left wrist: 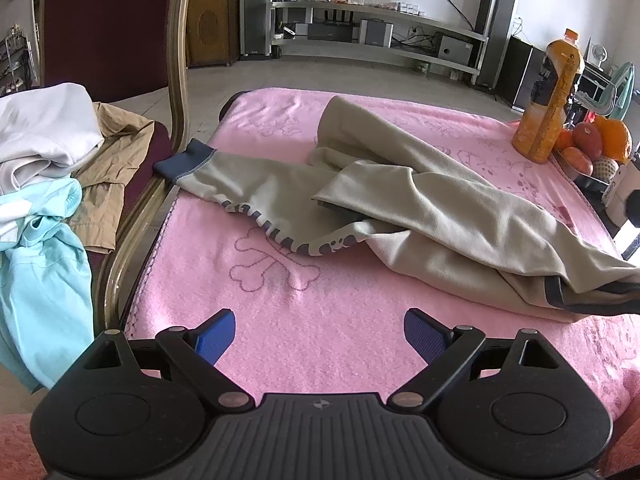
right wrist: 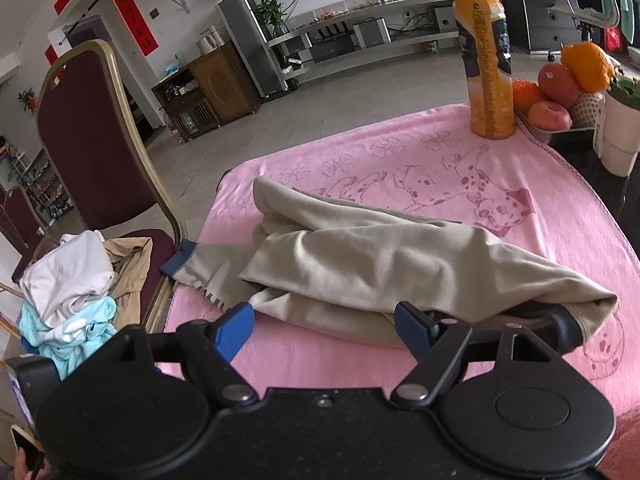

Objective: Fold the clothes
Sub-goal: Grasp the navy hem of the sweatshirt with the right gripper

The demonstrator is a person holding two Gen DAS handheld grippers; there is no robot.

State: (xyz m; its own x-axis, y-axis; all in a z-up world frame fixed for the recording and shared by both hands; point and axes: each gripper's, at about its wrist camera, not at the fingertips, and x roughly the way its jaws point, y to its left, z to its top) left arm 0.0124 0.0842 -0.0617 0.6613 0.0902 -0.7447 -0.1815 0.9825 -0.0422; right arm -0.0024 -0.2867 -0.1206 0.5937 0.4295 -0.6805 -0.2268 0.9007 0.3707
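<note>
A beige garment with dark blue cuffs (left wrist: 420, 200) (right wrist: 380, 264) lies crumpled and partly folded over itself on the pink blanket (left wrist: 320, 340) (right wrist: 420, 160). One sleeve reaches left, its blue cuff (left wrist: 184, 162) at the blanket's edge. My left gripper (left wrist: 320, 334) is open above bare blanket, short of the garment, with nothing between its blue pads. My right gripper (right wrist: 324, 326) is open too, its fingertips just at the garment's near edge, holding nothing.
A maroon chair (right wrist: 92, 136) at the left carries a pile of white, light blue and tan clothes (left wrist: 44, 168) (right wrist: 76, 292). An orange drink bottle (left wrist: 548, 96) (right wrist: 486, 60), a fruit tray (right wrist: 560, 92) and a white cup (right wrist: 618, 136) stand at the far right.
</note>
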